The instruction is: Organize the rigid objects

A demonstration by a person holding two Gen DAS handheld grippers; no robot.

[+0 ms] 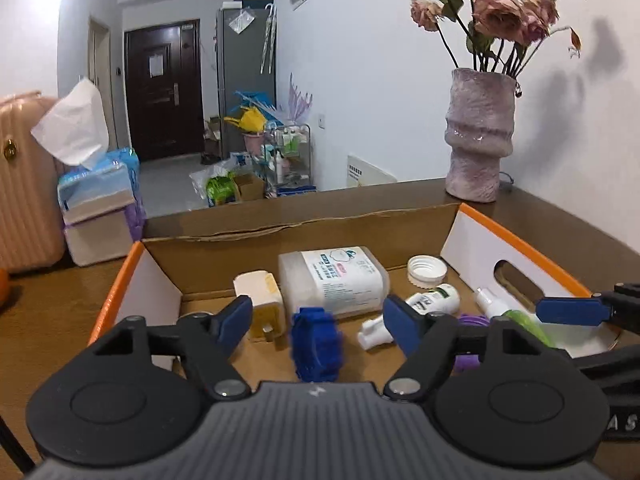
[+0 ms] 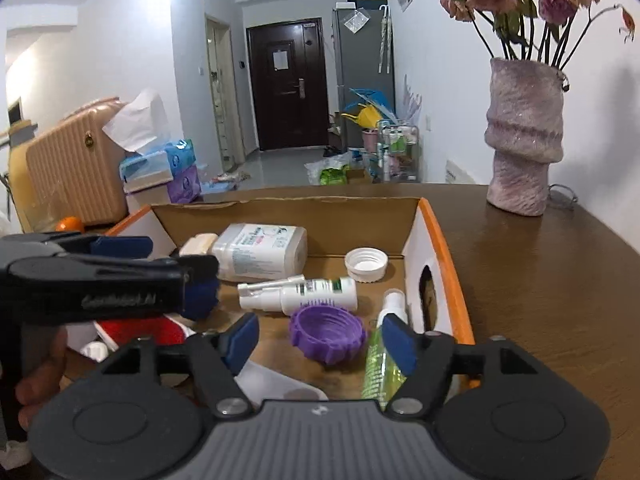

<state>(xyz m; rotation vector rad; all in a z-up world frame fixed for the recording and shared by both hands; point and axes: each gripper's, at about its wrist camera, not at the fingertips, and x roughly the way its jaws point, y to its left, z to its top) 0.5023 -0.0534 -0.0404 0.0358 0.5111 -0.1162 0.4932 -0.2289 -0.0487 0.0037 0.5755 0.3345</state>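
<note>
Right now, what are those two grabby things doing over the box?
A person holds a gripper in each hand above a cardboard box of small things. The left gripper hangs open over a blue cap, the right gripper open over a purple cap. Neither is gripped. Bottles lie around them.

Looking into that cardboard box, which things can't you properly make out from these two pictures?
- Red object: right wrist view, mostly hidden behind the left gripper.
- Green spray bottle: its base is covered by the right gripper.
- White container: label print too small.
- Blue ridged part: blurred, left wrist view.
</note>
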